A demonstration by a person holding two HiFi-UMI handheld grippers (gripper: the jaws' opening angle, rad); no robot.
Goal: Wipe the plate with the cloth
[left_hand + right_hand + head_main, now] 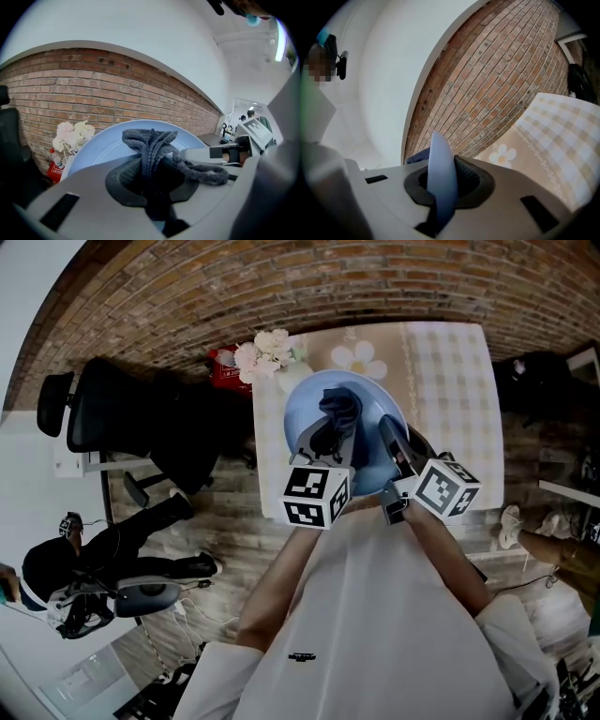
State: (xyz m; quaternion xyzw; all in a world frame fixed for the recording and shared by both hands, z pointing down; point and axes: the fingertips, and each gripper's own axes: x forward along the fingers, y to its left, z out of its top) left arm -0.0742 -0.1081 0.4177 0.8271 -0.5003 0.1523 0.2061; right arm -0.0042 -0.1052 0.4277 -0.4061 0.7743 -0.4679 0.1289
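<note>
Blue plate point(281, 427) rim clamped in right gripper point(390, 439); left gripper point(323, 442) pinches cloth point(342, 409) (dark grey).

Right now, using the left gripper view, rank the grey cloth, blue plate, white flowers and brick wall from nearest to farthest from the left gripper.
1. The grey cloth, clamped in the jaws of the left gripper.
2. The blue plate, just behind the cloth.
3. The white flowers, beyond the plate's left rim.
4. The brick wall, at the back, behind the flowers.
</note>
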